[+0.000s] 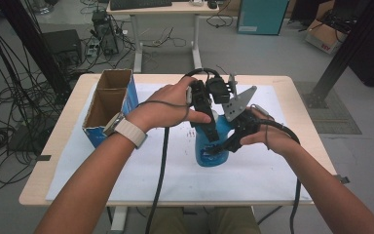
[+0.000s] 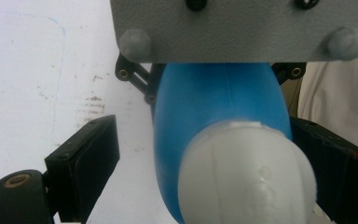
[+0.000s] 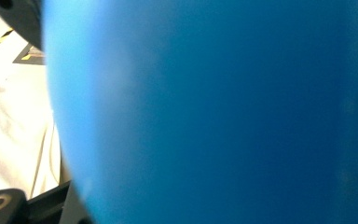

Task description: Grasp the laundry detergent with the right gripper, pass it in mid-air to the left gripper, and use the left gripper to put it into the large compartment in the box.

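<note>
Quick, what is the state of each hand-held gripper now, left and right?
Left hand-held gripper: open, jaws on either side of the blue bottle's white cap, left jaw clear of it.
Right hand-held gripper: closed on the blue bottle.

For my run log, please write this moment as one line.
right gripper: shut on blue bottle body | left gripper: open, jaws beside white cap, left pad apart | bottle: upright on white sheet
</note>
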